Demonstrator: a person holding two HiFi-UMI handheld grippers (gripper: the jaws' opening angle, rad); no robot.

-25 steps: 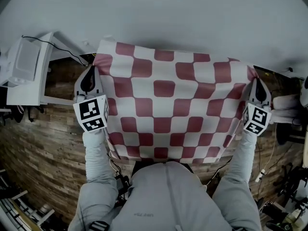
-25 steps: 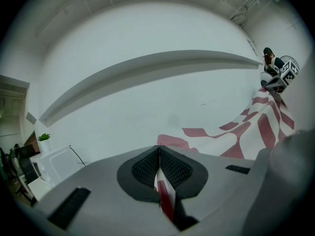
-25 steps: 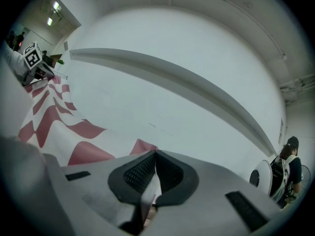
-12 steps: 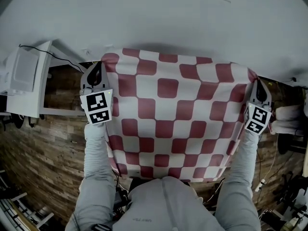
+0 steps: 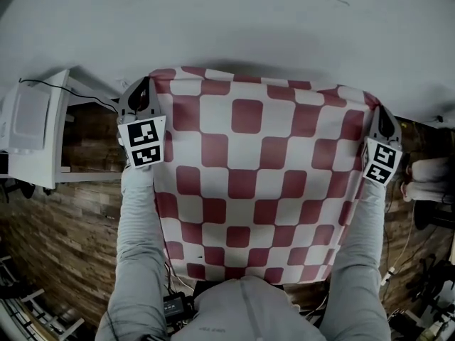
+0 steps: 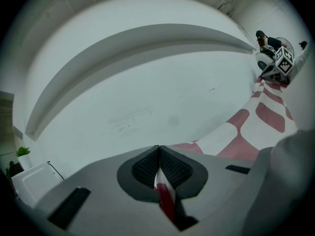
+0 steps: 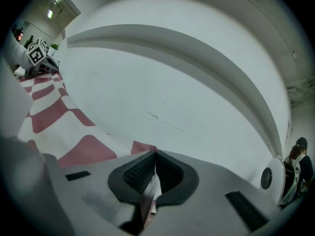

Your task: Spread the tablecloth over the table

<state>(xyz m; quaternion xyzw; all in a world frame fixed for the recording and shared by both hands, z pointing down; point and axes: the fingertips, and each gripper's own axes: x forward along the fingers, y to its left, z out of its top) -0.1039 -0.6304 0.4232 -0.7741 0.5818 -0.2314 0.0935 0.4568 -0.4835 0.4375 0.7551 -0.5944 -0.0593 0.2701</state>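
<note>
A red-and-white checked tablecloth (image 5: 256,169) hangs stretched between my two grippers, its far edge over the near rim of the pale grey table (image 5: 234,27). My left gripper (image 5: 144,85) is shut on the cloth's far left corner. My right gripper (image 5: 380,112) is shut on the far right corner. In the left gripper view the cloth (image 6: 165,191) is pinched between the shut pads, and the cloth (image 6: 266,117) runs off to the right gripper (image 6: 278,65). In the right gripper view a fold of cloth (image 7: 150,191) sits in the shut jaws.
A white cabinet (image 5: 32,130) with a cable stands at the left beside the table. Wood-plank floor (image 5: 64,226) shows below on both sides. Cables and gear (image 5: 426,261) lie on the floor at the right. A person (image 7: 298,166) is far off at the table's far end.
Both grippers have carried the cloth forward toward the table, and its far edge now reaches over the table's near rim. More of the cloth shows stretched out flat.
</note>
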